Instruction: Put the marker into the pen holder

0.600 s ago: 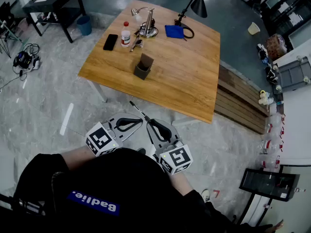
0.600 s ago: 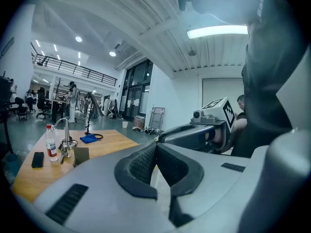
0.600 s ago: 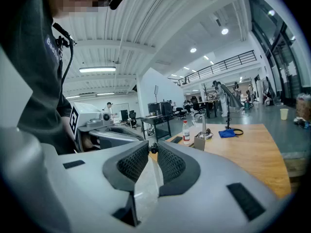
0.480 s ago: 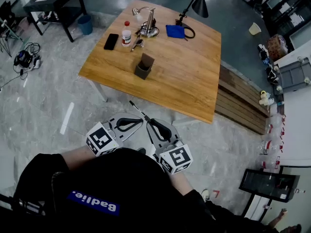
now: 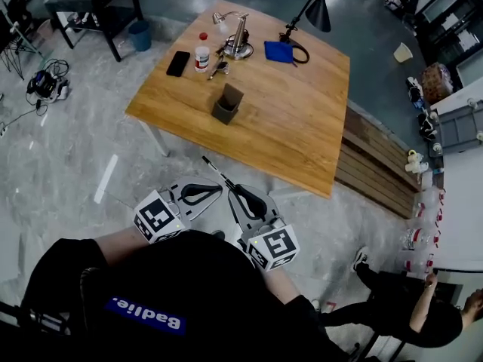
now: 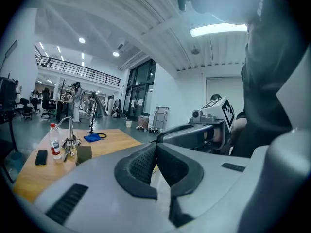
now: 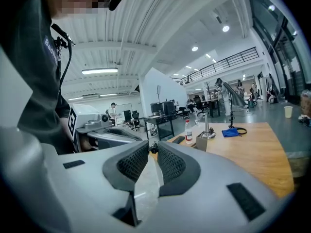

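Observation:
The dark grey pen holder (image 5: 226,105) stands upright near the middle of the wooden table (image 5: 302,142); it also shows as pen holder (image 6: 83,154) and pen holder (image 7: 201,142). My right gripper (image 5: 238,193) is held close to the body, off the table over the floor, shut on a thin black marker (image 5: 217,175) that points toward the table's near edge. In the right gripper view only the marker's end (image 7: 152,147) shows between the pads of the right gripper (image 7: 152,148). My left gripper (image 5: 219,189) sits beside it; the left gripper (image 6: 155,145) has its jaws together, with nothing held.
On the table's far side are a black phone (image 5: 178,63), a small bottle (image 5: 201,54), a silver desk lamp (image 5: 238,36), a blue cloth (image 5: 278,50) and a black lamp (image 5: 317,6). Stacked wooden planks (image 5: 377,164) lie right of the table. A person (image 5: 400,311) is at lower right.
Both grippers hold the same pose. The head view has shifted slightly, and a person has come into view at the lower right.

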